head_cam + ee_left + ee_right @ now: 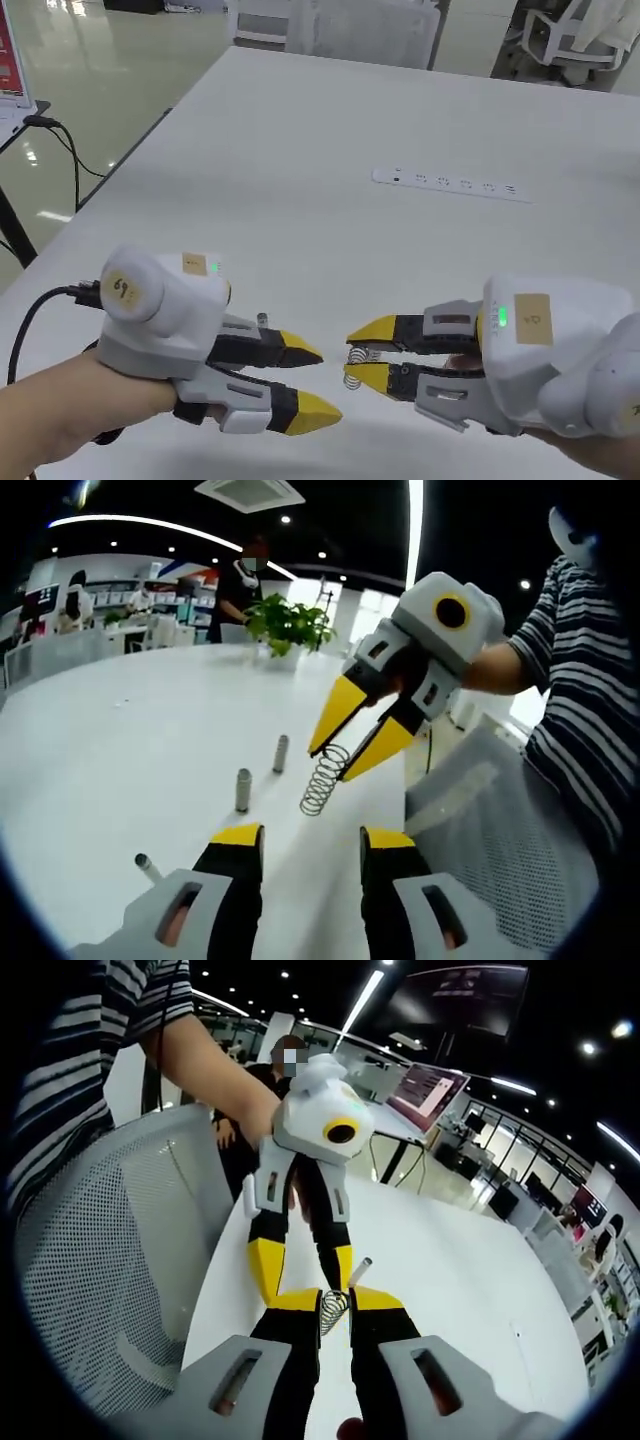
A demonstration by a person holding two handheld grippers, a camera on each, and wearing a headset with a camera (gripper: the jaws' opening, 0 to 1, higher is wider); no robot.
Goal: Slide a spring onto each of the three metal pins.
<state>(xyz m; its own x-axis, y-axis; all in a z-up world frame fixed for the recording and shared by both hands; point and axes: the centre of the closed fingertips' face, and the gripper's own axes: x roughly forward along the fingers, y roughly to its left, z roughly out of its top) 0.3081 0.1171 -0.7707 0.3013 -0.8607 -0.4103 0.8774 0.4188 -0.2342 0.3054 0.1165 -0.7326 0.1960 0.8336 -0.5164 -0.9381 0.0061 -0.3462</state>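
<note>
My right gripper (355,356) is shut on a small metal spring (358,353), just above the white table (300,150). In the left gripper view that spring (320,780) hangs down from the right gripper's (335,752) yellow tips. The same spring (333,1311) sits between the jaws in the right gripper view. Facing it, my left gripper (310,380) stands open with nothing between its jaws. Two metal pins (281,753) (242,790) stand upright on the table ahead, and a third pin (148,865) leans at the lower left. One pin (262,320) peeks out behind the left gripper.
A white power strip (450,184) lies at the back right of the table. A black cable (40,300) runs off the left edge. Office chairs (360,30) stand at the far end. A mesh chair (480,810) is close to the near edge.
</note>
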